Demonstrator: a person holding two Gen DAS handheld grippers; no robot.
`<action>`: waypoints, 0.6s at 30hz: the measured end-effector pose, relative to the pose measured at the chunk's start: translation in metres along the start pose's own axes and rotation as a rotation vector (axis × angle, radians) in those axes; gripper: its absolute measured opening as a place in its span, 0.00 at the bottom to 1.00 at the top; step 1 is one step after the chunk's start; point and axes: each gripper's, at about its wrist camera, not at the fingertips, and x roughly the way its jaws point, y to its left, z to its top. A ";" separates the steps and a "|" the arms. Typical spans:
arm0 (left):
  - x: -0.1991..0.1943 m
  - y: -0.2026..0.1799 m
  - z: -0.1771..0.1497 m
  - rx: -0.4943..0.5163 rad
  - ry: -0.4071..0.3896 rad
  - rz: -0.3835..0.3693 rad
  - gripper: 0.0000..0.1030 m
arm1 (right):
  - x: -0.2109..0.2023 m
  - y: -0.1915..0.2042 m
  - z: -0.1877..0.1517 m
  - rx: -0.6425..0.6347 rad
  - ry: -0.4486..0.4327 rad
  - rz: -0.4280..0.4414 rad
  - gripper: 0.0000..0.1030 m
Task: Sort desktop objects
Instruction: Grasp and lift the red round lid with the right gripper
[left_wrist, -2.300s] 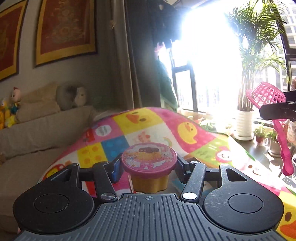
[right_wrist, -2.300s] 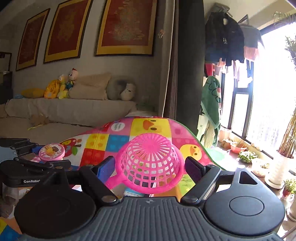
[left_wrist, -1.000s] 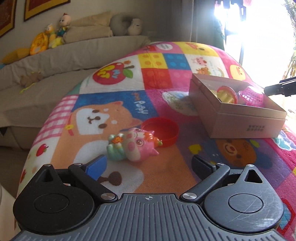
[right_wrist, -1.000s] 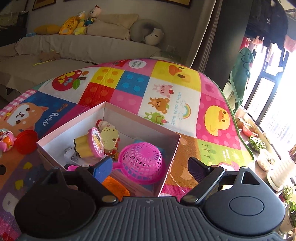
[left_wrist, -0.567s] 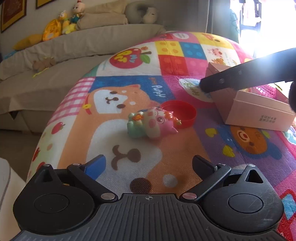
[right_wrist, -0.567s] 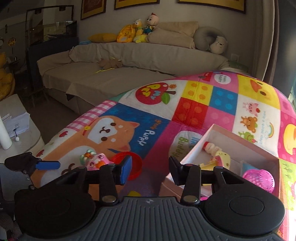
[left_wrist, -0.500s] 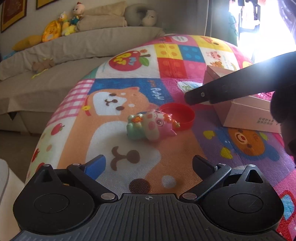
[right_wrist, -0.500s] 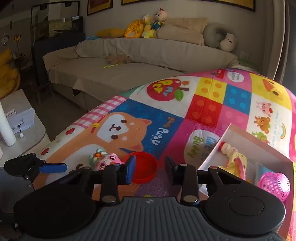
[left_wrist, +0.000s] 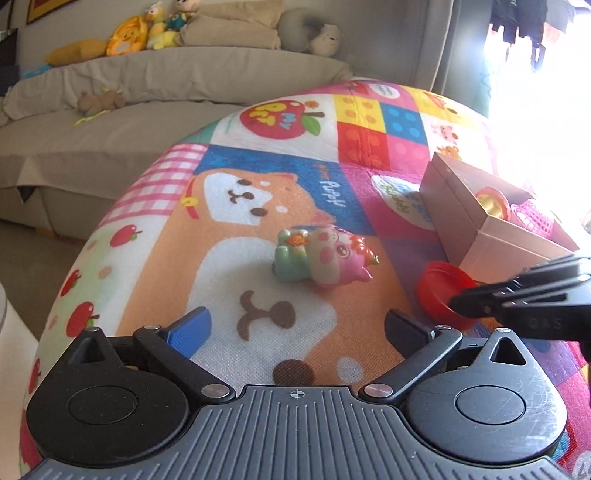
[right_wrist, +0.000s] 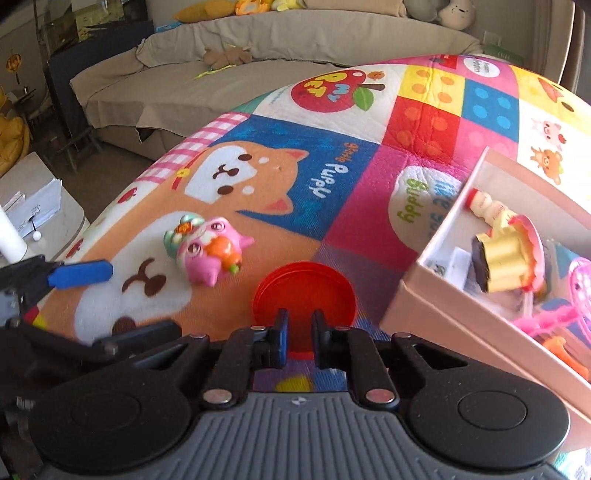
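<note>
Moved off the pink box (right_wrist: 421, 295) to the red lid (right_wrist: 304, 291) beside it: right gripper (right_wrist: 298, 341), just narrowed, clenched on the lid's near rim. Left gripper (left_wrist: 295, 328) released, short of the pig toy (left_wrist: 325, 254) mid-mat. Boxed: pudding cup (right_wrist: 506, 258), pink strainer (right_wrist: 580, 288). Left: lid, pig.

Pig toy (left_wrist: 325, 254) on mat (left_wrist: 236, 266) (lying sideways)

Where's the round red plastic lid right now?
The round red plastic lid lies on the patchwork play mat, between the pink pig toy and the pink cardboard box, right ahead of the right gripper.
</note>
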 end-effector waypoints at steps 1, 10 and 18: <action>0.000 -0.001 0.000 0.009 0.002 0.000 1.00 | -0.008 -0.005 -0.009 0.008 0.001 -0.010 0.12; 0.017 -0.016 0.016 0.084 -0.031 0.019 1.00 | -0.073 -0.066 -0.091 0.221 -0.041 -0.158 0.14; 0.056 -0.039 0.042 0.182 -0.013 0.104 1.00 | -0.101 -0.089 -0.125 0.418 -0.124 -0.115 0.44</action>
